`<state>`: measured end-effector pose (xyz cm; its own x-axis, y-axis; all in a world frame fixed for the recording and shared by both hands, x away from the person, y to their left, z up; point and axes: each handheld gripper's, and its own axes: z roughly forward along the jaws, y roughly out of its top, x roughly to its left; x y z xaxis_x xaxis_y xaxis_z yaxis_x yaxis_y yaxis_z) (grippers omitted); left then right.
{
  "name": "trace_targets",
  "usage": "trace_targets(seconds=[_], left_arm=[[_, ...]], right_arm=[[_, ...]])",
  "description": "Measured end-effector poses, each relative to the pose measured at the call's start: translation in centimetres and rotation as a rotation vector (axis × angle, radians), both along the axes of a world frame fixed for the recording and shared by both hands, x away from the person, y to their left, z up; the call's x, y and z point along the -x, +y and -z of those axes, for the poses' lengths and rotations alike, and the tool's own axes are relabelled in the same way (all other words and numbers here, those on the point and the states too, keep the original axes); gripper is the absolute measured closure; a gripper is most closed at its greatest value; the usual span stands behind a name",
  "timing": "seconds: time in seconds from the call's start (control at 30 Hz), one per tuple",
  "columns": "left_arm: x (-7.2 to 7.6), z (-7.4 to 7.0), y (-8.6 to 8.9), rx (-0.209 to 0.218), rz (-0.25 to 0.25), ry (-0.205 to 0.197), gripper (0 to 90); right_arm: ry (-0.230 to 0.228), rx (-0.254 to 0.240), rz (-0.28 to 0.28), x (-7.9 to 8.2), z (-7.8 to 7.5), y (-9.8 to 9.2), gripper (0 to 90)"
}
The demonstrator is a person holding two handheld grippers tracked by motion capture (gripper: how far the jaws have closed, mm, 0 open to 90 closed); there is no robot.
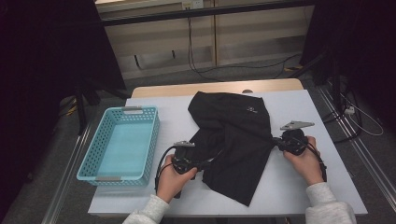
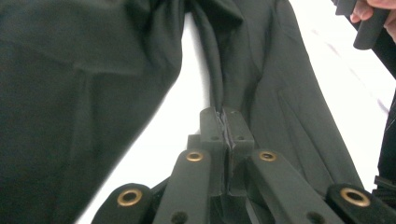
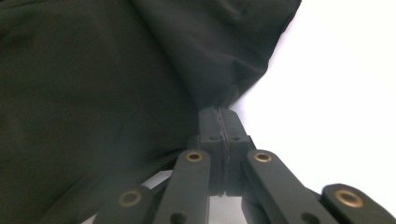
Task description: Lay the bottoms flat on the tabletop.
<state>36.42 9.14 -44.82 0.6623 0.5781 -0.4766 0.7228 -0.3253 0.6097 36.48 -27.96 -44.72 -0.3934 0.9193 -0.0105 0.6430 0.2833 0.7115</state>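
a black garment [image 1: 233,140] lies rumpled in the middle of the white-covered worktop [image 1: 299,186], with an empty turquoise basket [image 1: 120,144] to its left. the left gripper [image 1: 201,164] is clamped on the garment's left edge, and the right gripper [image 1: 276,141] is pinched on its right edge. beyond the worktop, cables [image 1: 243,65] trail across a grey floor before pale wooden panels [image 1: 252,37].

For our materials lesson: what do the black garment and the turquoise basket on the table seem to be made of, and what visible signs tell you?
Black garment: thin, soft woven or knit fabric with a matte finish, judging by its limp folds and creases; which fibre cannot be told.
Turquoise basket: probably moulded plastic, smooth and slightly glossy, with stiff walls pierced by even rows of holes.
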Motion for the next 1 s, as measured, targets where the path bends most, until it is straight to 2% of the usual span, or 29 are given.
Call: trace_targets(seconds=[0.1, 0.17, 0.2, 0.23, 0.27, 0.3, 0.37, 0.5, 0.6, 0.77, 0.87, 1.0], left_arm=[[0.1, 0.1, 0.0, -0.013, 0.007, -0.003, 88.8], [0.2, 0.1, -0.1, -0.019, 0.008, -0.008, 88.8], [0.2, 0.0, -0.1, -0.021, 0.012, -0.009, 88.7], [0.2, 0.1, -0.2, -0.023, 0.014, -0.011, 88.7], [0.2, 0.1, -0.2, -0.025, 0.019, -0.013, 88.6], [0.3, 0.1, -0.2, -0.028, 0.017, -0.014, 88.6], [0.4, 0.1, -0.2, -0.032, 0.018, -0.016, 88.5], [0.5, 0.0, -0.2, -0.04, 0.028, -0.027, 88.5], [0.6, 0.0, -0.2, -0.042, 0.025, -0.03, 88.5], [0.6, 0.1, -0.3, -0.049, 0.029, -0.028, 88.5], [0.6, 0.1, -0.4, -0.049, 0.029, -0.029, 88.5], [0.6, 0.0, -0.5, -0.047, 0.028, -0.034, 88.5]], right_arm=[[0.005, 0.026, -0.01, 0.2, 0.3, 0.5, 82.3], [0.003, 0.021, -0.007, 0.5, 0.4, 0.8, 74.0], [-0.013, 0.013, -0.002, 1.0, 0.2, 0.9, 67.7], [-0.013, 0.013, -0.002, 1.0, 0.2, 0.9, 67.7], [-0.023, -0.014, 0.006, 1.6, -0.1, 0.9, 63.1], [-0.023, -0.014, 0.006, 1.6, -0.1, 0.9, 63.1], [-0.026, -0.055, 0.011, 2.2, -0.3, 0.9, 59.5], [-0.013, -0.086, 0.012, 3.2, -0.4, 1.5, 57.0], [0.007, -0.085, -0.009, 3.7, -0.2, 2.0, 55.7], [0.069, -0.082, -0.047, 4.6, 0.6, 2.6, 56.3], [0.05, -0.06, -0.054, 5.0, 0.7, 3.2, 56.3], [0.041, -0.066, -0.08, 5.0, 0.8, 4.0, 63.3]])
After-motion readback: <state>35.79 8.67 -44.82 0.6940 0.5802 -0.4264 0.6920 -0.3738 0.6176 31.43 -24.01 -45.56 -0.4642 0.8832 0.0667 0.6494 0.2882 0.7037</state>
